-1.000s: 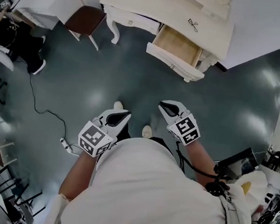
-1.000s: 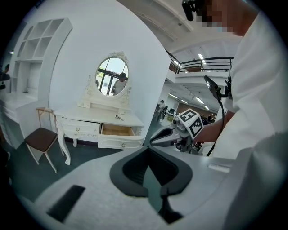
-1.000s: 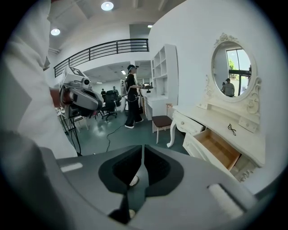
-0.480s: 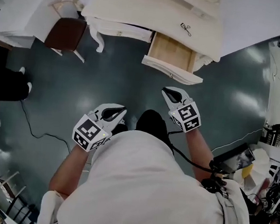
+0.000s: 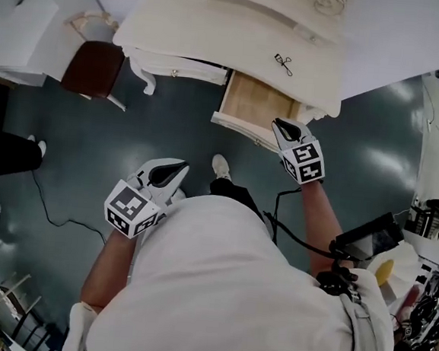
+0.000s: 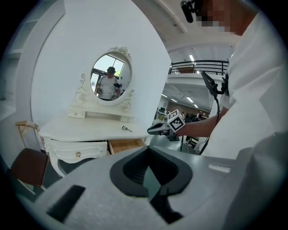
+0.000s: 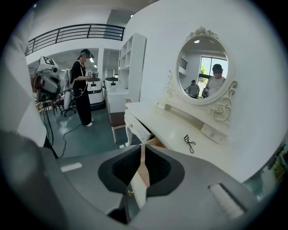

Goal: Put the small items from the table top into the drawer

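A small black eyelash curler point(image 5: 283, 62) lies on the cream dressing table point(image 5: 217, 25), right of its middle. It also shows as the curler point(image 7: 189, 143) and the curler point(image 6: 126, 129) in the two gripper views. Below it the wooden drawer point(image 5: 258, 104) is pulled out, and nothing shows inside it. My right gripper point(image 5: 287, 129) is shut and empty, its tip just off the drawer's front right corner. My left gripper point(image 5: 166, 175) is shut and empty, low over the floor, well short of the table.
A brown-seated chair point(image 5: 91, 68) stands left of the table. An oval mirror point(image 7: 204, 76) rises at the table's back. A second drawer front point(image 5: 175, 71) stays closed. A cable point(image 5: 48, 209) trails on the floor at left. A person point(image 7: 83, 87) stands further off.
The table has come closer as I stepped towards it. My right gripper has reached forward to the open drawer's front; the left one has lagged behind near my body.
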Tool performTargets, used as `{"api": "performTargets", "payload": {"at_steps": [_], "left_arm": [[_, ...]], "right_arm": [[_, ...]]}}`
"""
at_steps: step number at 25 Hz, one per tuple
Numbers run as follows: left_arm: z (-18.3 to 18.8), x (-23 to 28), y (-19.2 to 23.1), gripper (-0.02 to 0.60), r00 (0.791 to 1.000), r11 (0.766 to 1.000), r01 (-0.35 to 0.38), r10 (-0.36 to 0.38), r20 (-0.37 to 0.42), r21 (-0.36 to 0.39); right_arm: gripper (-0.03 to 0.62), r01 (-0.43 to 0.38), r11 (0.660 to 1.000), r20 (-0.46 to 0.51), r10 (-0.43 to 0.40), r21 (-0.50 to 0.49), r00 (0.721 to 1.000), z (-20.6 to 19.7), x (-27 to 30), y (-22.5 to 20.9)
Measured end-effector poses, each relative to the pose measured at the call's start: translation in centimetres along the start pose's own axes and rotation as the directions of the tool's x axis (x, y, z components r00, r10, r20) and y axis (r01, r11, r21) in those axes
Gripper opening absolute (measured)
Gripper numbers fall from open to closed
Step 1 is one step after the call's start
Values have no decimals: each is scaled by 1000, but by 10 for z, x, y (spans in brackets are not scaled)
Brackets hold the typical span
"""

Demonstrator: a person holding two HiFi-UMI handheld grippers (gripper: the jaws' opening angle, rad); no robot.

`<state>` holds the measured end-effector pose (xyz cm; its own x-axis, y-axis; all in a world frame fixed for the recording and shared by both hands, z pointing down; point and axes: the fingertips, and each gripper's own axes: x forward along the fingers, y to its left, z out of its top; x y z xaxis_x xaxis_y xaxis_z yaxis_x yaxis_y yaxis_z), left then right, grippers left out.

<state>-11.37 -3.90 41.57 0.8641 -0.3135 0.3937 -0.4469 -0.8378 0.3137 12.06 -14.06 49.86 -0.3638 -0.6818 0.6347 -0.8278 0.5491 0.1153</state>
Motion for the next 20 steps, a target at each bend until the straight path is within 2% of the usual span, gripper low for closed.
{"api": "performTargets", "payload": {"at_steps": [4,9,15,20], "left_arm": [[30,38,17,2,999,999,-33,33,1,4],[53,68,32,2,996,996,-86,86,3,-13],[64,97,48,2,987,985,-162,162,-7,-49],[67,97,51,2,975,972,-224,223,-12,-75]], "right_arm": [[41,15,1000,-14,-15,-5,1000,-1,26,-69],[57,1,1000,-36,-2,-28,999,0,62,-126],[71,-21,999,-62,19,-33,998,-8,117,-183],[81,-24,999,-83,20,-37,996,-8,150,-207]]}}
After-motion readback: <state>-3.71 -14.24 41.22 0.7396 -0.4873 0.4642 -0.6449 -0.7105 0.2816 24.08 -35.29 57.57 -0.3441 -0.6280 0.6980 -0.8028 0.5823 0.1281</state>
